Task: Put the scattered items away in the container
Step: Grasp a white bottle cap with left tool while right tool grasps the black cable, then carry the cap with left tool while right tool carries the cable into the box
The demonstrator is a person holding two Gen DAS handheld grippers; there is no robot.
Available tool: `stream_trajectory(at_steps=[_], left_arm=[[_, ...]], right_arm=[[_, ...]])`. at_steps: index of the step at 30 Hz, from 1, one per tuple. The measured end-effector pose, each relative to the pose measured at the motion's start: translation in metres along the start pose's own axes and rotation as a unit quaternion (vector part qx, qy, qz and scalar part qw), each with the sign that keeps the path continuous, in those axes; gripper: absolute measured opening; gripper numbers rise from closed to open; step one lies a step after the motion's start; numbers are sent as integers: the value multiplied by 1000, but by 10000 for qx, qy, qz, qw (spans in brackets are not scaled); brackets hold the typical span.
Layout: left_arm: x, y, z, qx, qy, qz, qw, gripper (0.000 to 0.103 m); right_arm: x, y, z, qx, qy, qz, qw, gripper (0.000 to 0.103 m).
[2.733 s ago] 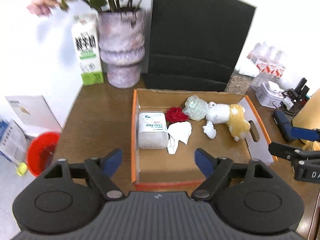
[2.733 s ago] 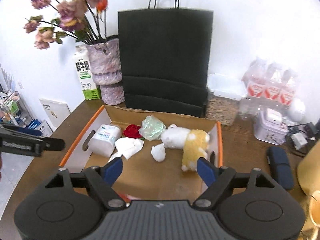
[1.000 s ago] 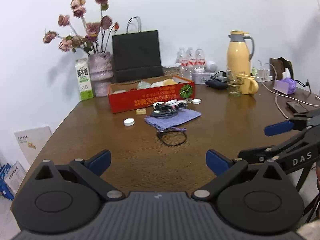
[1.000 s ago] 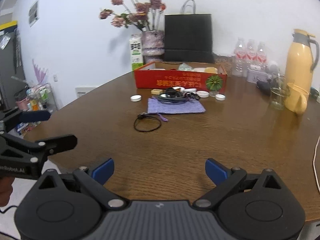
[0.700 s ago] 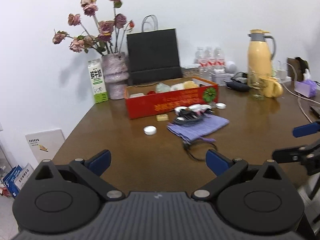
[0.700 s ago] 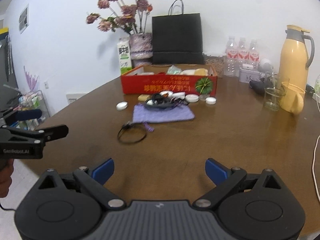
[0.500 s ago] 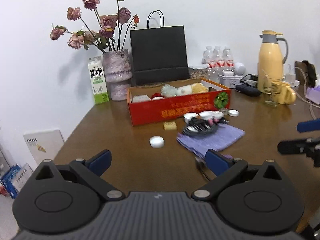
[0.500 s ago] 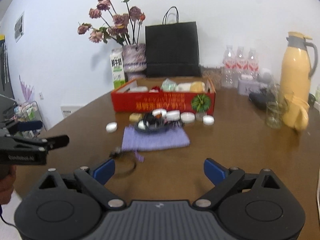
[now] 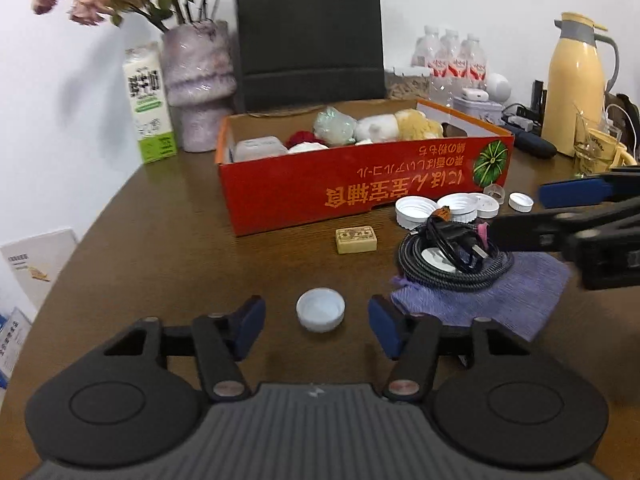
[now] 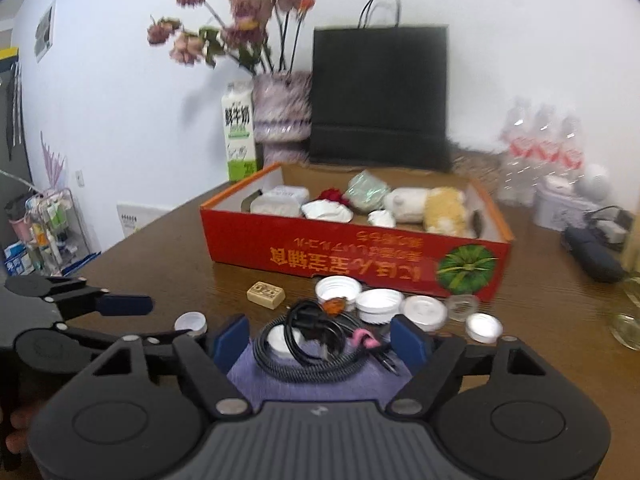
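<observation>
Left gripper [image 9: 316, 322] closing around small white plastic cap [image 9: 320, 309], pads not touching. Right gripper [image 10: 320, 338] closing astride coiled black cable [image 10: 316, 350], beside the cap.

Black, blue-padded left gripper [image 9: 316, 326] and right gripper [image 10: 320, 338] both angled downward, jaws closing, pads not yet pressing anything.

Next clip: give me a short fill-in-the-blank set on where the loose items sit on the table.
1. The coiled black cable rests on a ____ cloth.
2. The lone white cap lies between the fingers of the ____ gripper.
3. The small tan block sits in front of the ____ box.

Missing words: purple; left; red
</observation>
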State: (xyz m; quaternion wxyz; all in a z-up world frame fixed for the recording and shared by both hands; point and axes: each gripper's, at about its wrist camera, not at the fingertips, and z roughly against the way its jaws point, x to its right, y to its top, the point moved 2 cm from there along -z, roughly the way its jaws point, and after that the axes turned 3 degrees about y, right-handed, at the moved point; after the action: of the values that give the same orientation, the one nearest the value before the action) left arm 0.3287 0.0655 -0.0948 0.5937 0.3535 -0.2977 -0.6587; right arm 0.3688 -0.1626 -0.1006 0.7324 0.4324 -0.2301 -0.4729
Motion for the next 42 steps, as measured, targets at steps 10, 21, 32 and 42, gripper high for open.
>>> stream_trajectory(at_steps=[10, 21, 32, 42], left_arm=[[-7, -2, -17, -164, -217, 422, 9987, 30], [-12, 0, -16, -181, -405, 575, 9974, 30], [-12, 11, 46, 144, -564, 845, 9947, 30], [-4, -9, 119, 296, -432, 840, 9951, 30]], right_arm=[[0, -5, -53, -279, 14, 43, 9996, 43], [2, 2, -30, 267, 212, -146, 9993, 38], [-2, 14, 45, 887, 90, -310, 9955, 37], [-13, -14, 117, 998, -200, -323, 9943, 37]])
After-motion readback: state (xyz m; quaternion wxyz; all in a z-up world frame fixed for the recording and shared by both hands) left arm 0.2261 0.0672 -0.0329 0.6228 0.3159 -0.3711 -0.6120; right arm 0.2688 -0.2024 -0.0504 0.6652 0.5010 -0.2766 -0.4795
